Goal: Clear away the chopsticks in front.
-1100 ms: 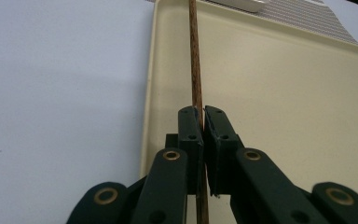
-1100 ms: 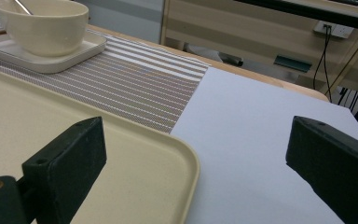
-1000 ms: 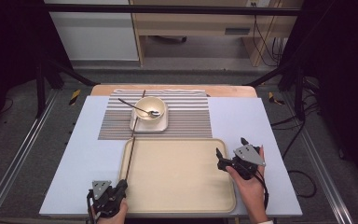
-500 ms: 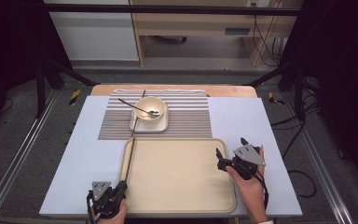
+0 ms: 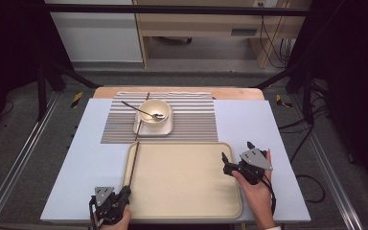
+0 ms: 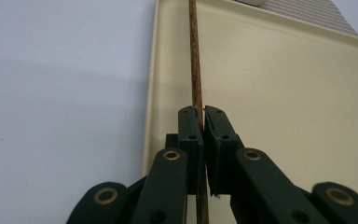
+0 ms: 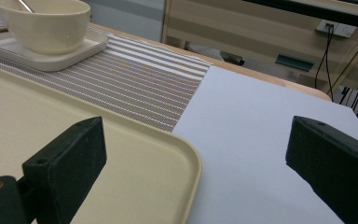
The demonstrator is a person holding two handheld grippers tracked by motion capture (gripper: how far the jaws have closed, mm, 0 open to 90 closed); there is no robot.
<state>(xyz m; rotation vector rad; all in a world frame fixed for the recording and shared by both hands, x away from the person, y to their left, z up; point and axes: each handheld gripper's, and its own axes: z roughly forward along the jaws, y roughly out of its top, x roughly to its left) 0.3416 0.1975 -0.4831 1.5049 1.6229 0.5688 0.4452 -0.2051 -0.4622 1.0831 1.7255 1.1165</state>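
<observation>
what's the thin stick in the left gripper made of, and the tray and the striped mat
Stick: looks like wood, brown with darker grain streaks, matte; possibly bamboo.
Tray: probably plastic, cream, smooth moulded rim with rounded corners and a faint speckle.
Striped mat: woven, fine ribbed texture in brown and white bands; fabric or vinyl weave, hard to tell.

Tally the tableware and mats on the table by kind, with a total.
Chopstick: 1, shut in the left hand-held gripper
Tray: 1
Bowl: 1
Spoon: 1, resting in the bowl
Square plate: 1, under the bowl
Striped placemat: 1
Total: 6
</observation>
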